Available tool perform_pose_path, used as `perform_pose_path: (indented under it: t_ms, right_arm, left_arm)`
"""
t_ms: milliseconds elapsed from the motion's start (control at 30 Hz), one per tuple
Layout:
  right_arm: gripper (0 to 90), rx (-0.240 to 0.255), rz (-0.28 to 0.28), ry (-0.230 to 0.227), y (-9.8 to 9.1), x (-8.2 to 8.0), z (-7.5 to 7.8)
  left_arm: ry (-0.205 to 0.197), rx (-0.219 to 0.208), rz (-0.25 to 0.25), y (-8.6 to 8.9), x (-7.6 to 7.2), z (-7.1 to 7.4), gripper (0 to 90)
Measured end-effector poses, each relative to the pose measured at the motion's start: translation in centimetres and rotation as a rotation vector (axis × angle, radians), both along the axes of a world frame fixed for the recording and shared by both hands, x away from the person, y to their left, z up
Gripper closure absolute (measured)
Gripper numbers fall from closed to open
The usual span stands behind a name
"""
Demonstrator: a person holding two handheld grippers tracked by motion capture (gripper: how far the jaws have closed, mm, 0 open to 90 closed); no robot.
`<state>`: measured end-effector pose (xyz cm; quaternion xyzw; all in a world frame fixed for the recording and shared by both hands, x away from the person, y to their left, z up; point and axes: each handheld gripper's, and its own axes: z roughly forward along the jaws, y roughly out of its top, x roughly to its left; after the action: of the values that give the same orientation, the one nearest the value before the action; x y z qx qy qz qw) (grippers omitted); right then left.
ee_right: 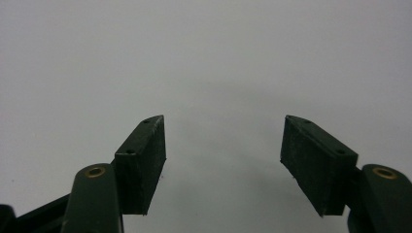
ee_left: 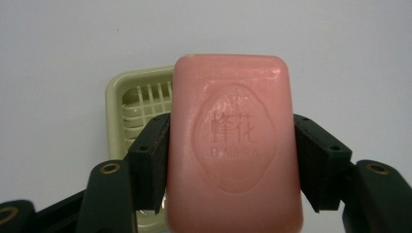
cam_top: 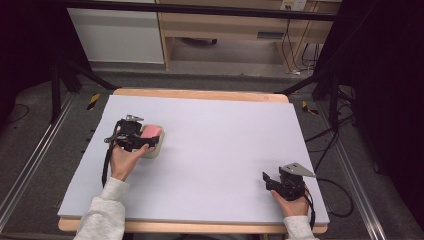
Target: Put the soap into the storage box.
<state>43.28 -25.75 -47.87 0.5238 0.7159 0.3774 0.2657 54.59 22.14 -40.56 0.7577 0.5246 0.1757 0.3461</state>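
- A person's left hand (cam_top: pixel 124 161) holds the left tool (cam_top: pixel 145 140) over the left part of a pale grey bench (cam_top: pixel 220 150), its jaws clamped on the long sides of a pink bar of soap (ee_left: pixel 235 145).
- In the left gripper view, the soap stands between the two black pads (ee_left: pixel 154 160), its embossed oval face and lettering turned to the camera.
- A pale green soap dish (ee_left: pixel 141 109) with a slotted grid floor lies on the bench behind the soap, which hides the dish's right part; whether bar and dish touch cannot be told.
- From the high view, soap (cam_top: pixel 151 131) and dish (cam_top: pixel 152 150) sit together just beyond the left hand, near the bench's left edge.
- The right tool (cam_top: pixel 266 179), held in the right hand (cam_top: pixel 292 202) near the bench's front right corner, is well apart from the soap.
- In the right gripper view, its jaws stand wide apart over bare bench, with nothing between the pads (ee_right: pixel 145 160).
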Motion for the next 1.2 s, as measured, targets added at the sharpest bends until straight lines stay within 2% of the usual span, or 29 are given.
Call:
perform_pose_path:
  t_ms: [400, 933, 1200]
  right_arm:
    - [33.1, 0.002, -0.001, -0.001, 0.0, 0.1, 0.0]
    - [33.1, 0.003, -0.001, 0.002, 0.0, 0.1, 0.0]
    - [33.1, 0.001, 0.001, 0.002, 0.1, 0.1, 0.0]
  left_arm:
    - [0.012, 0.004, 0.039, 0.5, 1.8, -1.1, 37.3]
    - [0.043, 0.033, 0.066, 1.0, 2.6, -2.7, 37.3]
    - [0.051, 0.037, 0.075, 1.1, 2.8, -3.1, 37.3]
